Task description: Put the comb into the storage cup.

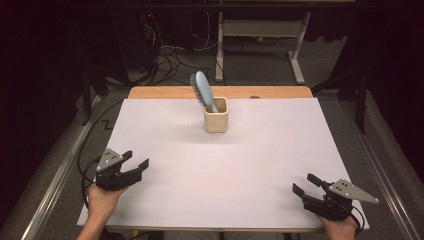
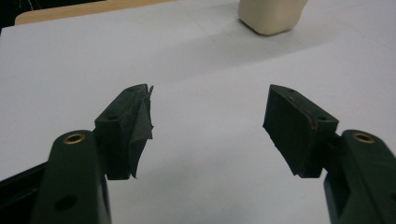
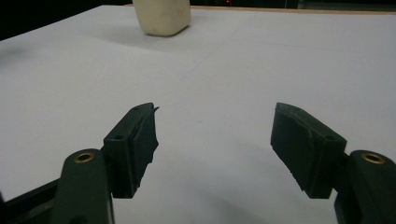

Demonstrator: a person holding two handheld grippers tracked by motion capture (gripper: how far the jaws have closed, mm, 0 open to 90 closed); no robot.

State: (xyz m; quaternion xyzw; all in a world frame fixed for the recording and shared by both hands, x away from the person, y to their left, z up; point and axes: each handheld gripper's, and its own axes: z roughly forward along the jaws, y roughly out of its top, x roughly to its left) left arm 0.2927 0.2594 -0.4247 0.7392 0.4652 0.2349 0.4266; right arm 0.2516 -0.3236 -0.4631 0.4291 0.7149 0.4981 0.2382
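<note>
Hairbrush [image 1: 201, 89] leans up-left out of the cream cup [image 1: 216, 122], far across the table; left gripper [image 1: 134, 165] slightly nearer, right gripper [image 1: 306, 184] too, both jaws apart, empty

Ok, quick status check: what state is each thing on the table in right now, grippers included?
Brush: standing in the cup, handle down, head leaning left above the rim.
Cup: upright on the white sheet, far centre.
Left gripper: open, nothing between the jaws, near left corner.
Right gripper: open, nothing between the jaws, near right corner.
</note>
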